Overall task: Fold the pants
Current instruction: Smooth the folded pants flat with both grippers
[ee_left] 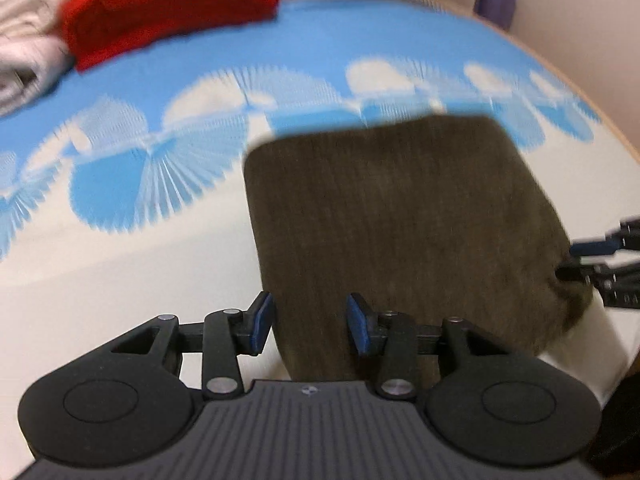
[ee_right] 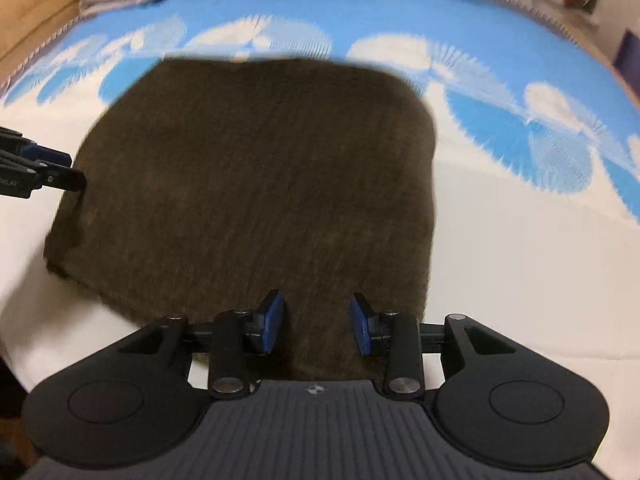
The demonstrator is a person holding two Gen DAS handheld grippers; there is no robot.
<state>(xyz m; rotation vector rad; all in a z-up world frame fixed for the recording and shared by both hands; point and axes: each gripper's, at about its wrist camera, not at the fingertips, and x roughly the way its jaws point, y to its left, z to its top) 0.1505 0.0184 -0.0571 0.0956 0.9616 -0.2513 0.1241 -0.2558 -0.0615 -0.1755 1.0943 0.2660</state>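
The brown pants (ee_left: 400, 220) lie folded into a flat, roughly square bundle on the bed; the right wrist view shows them too, pants (ee_right: 260, 184). My left gripper (ee_left: 310, 322) hovers over the bundle's near left edge. Its blue pads stand apart with cloth below them and no pad pressing on it. My right gripper (ee_right: 316, 322) is over the near right part of the bundle, open in the same way. Each gripper shows at the edge of the other's view: the right gripper (ee_left: 568, 260) by the pants' right side, the left gripper (ee_right: 68, 168) by their left side.
The bed cover (ee_left: 120, 240) is white near me and blue with white fan shapes farther off. A folded red garment (ee_left: 168, 4) and folded white clothes (ee_left: 24, 32) lie at the far left. A purple object (ee_left: 494, 2) stands beyond the bed's far right edge.
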